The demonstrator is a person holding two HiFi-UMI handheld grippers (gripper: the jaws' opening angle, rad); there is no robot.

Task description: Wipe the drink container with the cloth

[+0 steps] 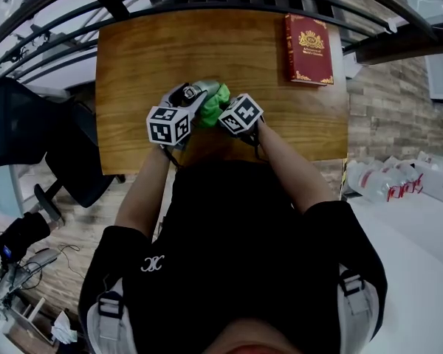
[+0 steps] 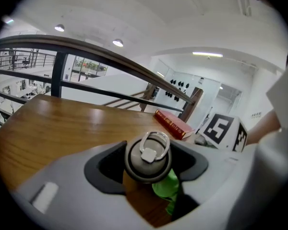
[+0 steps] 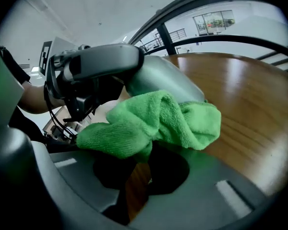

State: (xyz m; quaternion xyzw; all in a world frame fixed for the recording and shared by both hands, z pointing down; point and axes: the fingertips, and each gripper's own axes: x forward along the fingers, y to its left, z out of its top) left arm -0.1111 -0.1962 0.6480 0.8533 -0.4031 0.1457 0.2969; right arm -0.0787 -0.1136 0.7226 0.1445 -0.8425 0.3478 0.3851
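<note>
Over the table's 6 o'clock edge: the person holds both tools close together above the wooden table [image 1: 133, 65].
Drink container: a grey bottle [image 1: 201, 90] with a ring-topped cap [image 2: 149, 152], held in the left tool. Whether its base rests on the wood cannot be told.
Left gripper [image 1: 188, 98]: jaws clamped on the drink container just below the cap.
Right gripper [image 1: 232, 110]: jaws pinched together on the bunched green cloth [image 3: 149, 123].
Contact: the cloth presses the container's side at its 3 o'clock.
Step in hand: judged to be the wiping stroke itself, mid-task.
Next move: likely calls for sliding the cloth along the body while the left grip stays firm, then turning the container to an unwiped face.
Book [image 1: 308, 49]: red, at the table's 1 o'clock, well apart.
</note>
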